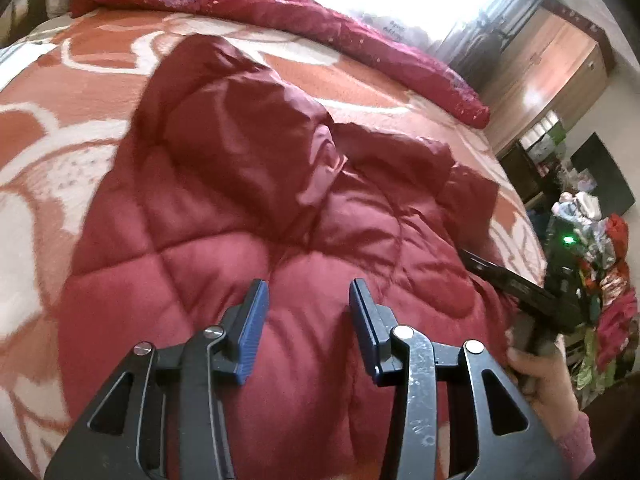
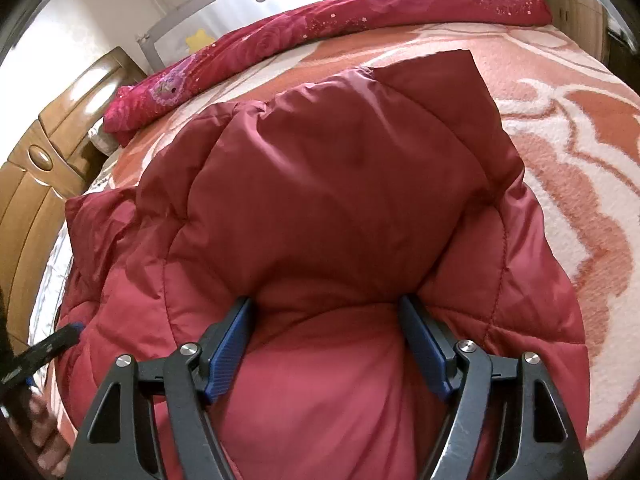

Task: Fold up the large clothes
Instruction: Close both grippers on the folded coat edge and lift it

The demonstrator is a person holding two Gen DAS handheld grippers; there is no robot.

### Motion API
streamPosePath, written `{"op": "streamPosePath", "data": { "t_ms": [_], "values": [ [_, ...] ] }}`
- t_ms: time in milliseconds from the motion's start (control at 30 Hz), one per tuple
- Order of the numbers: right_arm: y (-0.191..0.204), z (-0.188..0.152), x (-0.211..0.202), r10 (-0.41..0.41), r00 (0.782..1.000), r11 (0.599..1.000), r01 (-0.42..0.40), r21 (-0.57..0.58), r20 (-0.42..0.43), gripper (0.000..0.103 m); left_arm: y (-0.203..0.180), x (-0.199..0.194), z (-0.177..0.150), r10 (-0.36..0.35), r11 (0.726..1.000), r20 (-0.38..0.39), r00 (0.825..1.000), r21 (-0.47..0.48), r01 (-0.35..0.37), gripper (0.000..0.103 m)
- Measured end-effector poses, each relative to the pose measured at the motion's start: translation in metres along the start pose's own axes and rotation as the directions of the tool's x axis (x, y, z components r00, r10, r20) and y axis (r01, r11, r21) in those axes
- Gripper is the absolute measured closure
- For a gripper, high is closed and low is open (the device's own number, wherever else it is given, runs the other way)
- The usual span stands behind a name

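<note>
A dark red quilted padded jacket [image 1: 248, 208] lies spread on a bed covered by an orange-and-cream patterned fleece blanket [image 1: 60, 92]. Along the far edge of the bed runs a rolled crimson quilt with purple floral print [image 1: 280, 12].

The left gripper [image 1: 306, 300], black with blue ribbed pads, hangs just above the near part of the jacket; its jaws stand wide apart with only the quilted fabric visible beneath the gap, and nothing is held between them. At the right edge of the left wrist view the other black tool body and the hand [image 1: 536, 372] holding it show beside the jacket's side.

The right gripper [image 2: 326, 312] is also spread wide. Its two blue pads sit on either side of a puffy folded part of the jacket [image 2: 332, 184], which bulges up between and beyond the fingertips; whether the pads press the fabric cannot be told.

A wooden headboard [image 2: 44, 168] stands at the left of the right wrist view, and a wooden wardrobe [image 1: 548, 68] stands past the bed in the left wrist view.
</note>
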State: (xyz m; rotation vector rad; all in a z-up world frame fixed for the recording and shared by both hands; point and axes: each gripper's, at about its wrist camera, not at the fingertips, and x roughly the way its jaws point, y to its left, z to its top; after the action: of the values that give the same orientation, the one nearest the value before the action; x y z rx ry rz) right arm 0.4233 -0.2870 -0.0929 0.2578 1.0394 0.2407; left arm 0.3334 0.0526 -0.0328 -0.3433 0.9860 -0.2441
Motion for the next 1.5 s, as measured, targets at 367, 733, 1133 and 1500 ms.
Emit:
{"op": "streamPosePath", "data": {
  "t_ms": [367,733,1133,1500],
  "values": [
    [-0.003,0.0,-0.011,0.027,1.0,0.999,-0.027,0.032,0.012,0.027,0.047,-0.06,-0.011,0.045,0.995,0.084,0.995,-0.098,-0.037,0.043],
    [-0.023,-0.032,-0.089,0.13,0.988,0.99,-0.135,0.046,0.084,0.024,0.089,-0.056,-0.018,-0.019,0.987,0.069,0.997,-0.157,0.029,0.029],
    [-0.092,-0.039,-0.103,0.18,0.981,0.971,-0.189,0.145,0.072,0.019,0.116,-0.027,-0.014,-0.112,0.972,-0.015,0.994,-0.212,0.106,0.029],
    [-0.128,-0.037,-0.042,0.263,0.962,0.944,-0.241,0.226,-0.072,0.014,0.112,0.011,-0.002,-0.18,0.966,-0.09,0.98,-0.206,0.159,0.02]
  ]
}}
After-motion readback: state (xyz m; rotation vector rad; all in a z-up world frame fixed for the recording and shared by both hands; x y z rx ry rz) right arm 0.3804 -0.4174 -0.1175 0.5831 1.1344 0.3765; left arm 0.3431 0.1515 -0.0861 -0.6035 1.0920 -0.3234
